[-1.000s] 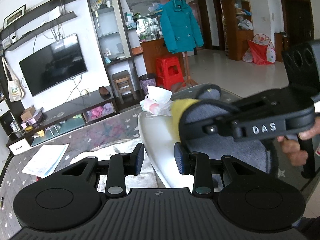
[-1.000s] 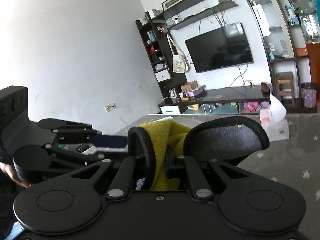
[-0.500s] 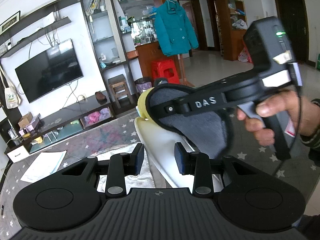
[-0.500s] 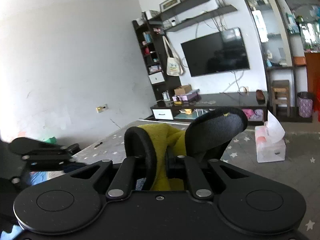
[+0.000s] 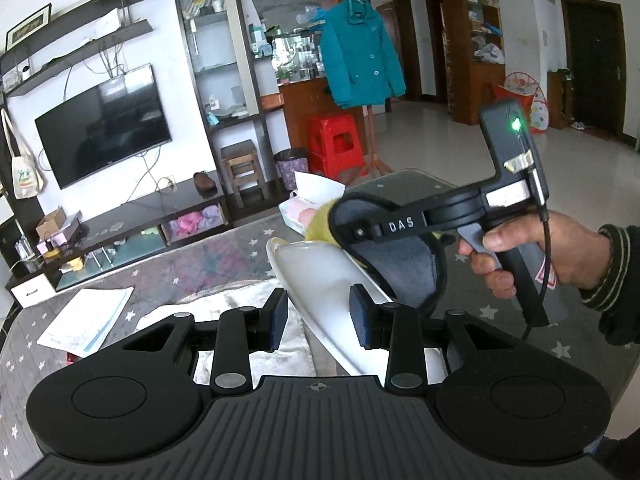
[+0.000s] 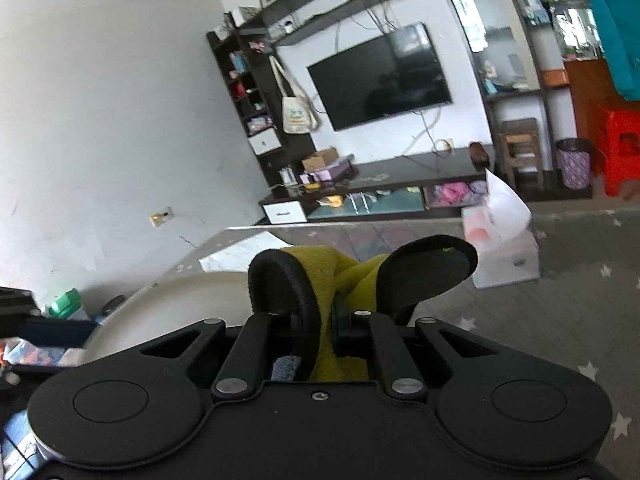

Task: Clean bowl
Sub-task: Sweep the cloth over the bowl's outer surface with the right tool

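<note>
Bowl wipe in progress, grip on rim looks marginal

Table [image 5: 224,256] with the grey star cloth carries papers at left and a tissue box [image 5: 300,210] at the far side. White bowl [image 5: 320,276] is tipped on edge above it, near centre, its rim between the left gripper [image 5: 318,314] pads. Jaws are partly open, about the width of the rim; the right pad sits on the bowl, but contact at the left pad isn't clear. Right gripper [image 6: 334,280], held in a hand [image 5: 560,256] at right, is clamped fully on a yellow cloth [image 6: 320,272], pressed at the bowl's far rim.

Risks, as I read it:
- Wiping force levers the bowl out of a thin edge grip, and it drops onto the table.
- Cloth snags on the rim and pulls loose.
</note>
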